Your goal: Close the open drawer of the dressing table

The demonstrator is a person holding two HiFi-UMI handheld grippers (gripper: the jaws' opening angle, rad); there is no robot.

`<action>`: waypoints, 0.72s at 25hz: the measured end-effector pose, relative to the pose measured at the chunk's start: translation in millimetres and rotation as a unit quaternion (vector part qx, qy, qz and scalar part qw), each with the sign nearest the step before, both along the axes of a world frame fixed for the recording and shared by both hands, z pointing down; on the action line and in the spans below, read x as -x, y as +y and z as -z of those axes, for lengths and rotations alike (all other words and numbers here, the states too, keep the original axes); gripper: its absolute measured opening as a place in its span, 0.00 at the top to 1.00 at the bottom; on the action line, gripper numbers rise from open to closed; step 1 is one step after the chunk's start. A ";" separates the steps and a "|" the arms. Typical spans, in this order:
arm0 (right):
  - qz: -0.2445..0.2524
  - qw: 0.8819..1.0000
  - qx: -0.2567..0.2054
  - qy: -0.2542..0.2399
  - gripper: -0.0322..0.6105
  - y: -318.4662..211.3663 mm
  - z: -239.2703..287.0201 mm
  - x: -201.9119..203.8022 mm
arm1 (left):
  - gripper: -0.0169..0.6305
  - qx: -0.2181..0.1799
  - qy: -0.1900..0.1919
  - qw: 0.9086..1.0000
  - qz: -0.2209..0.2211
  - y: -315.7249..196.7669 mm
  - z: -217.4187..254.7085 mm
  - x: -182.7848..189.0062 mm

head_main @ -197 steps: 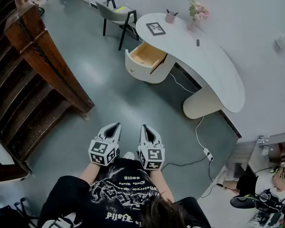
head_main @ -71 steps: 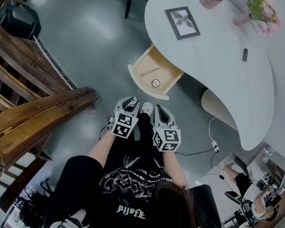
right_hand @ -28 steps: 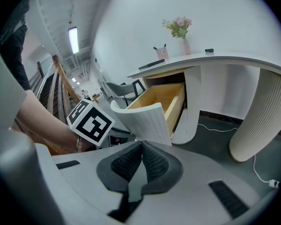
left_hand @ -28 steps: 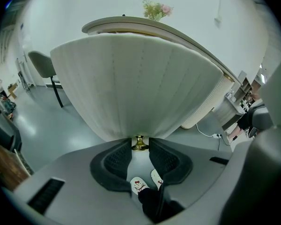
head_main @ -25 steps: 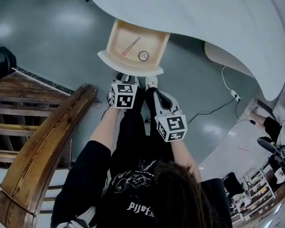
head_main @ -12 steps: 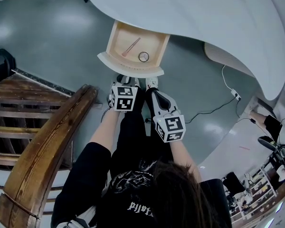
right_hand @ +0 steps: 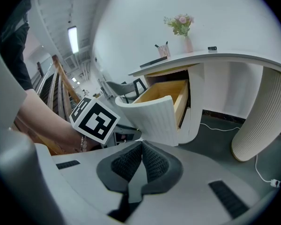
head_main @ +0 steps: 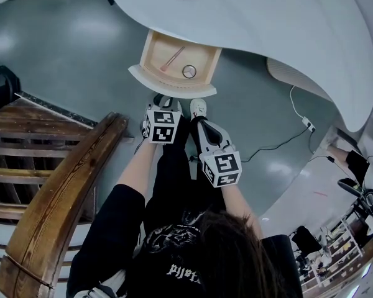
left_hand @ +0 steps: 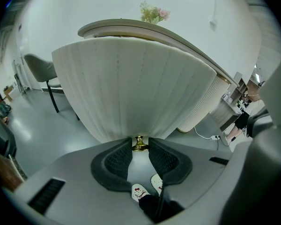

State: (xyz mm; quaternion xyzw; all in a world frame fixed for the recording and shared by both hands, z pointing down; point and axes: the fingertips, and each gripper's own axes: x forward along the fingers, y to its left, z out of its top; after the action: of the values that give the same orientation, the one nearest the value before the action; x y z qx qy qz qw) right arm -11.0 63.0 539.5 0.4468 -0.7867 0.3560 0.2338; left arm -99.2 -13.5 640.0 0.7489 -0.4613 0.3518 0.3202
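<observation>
Left gripper (left_hand: 140,142) is pinching the small brass knob (left_hand: 139,147) on the open cream ribbed drawer (left_hand: 131,93). Right gripper (right_hand: 141,146) has its jaws closed on nothing.

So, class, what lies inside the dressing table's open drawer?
In the drawer: a thin pinkish stick and a small round object. The tabletop covers the drawer's back part.
</observation>
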 end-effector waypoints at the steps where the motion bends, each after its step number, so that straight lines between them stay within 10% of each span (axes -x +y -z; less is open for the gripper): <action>1: 0.000 1.000 0.001 0.000 0.91 -0.1 -1.2 0.4 | 0.79 -0.002 0.002 1.000 -0.002 -0.7 -0.2 -0.4; 18: -0.013 1.000 -0.019 -0.004 0.91 -28.2 0.9 -7.4 | 0.79 -0.024 0.008 1.000 -0.002 -28.5 3.3 -10.7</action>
State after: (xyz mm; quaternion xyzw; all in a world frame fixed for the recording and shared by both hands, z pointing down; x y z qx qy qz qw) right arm -3.6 34.8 538.6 0.4598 -0.7885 0.3461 0.2171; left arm -88.5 -42.0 636.8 0.7602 -0.4654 0.3350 0.3055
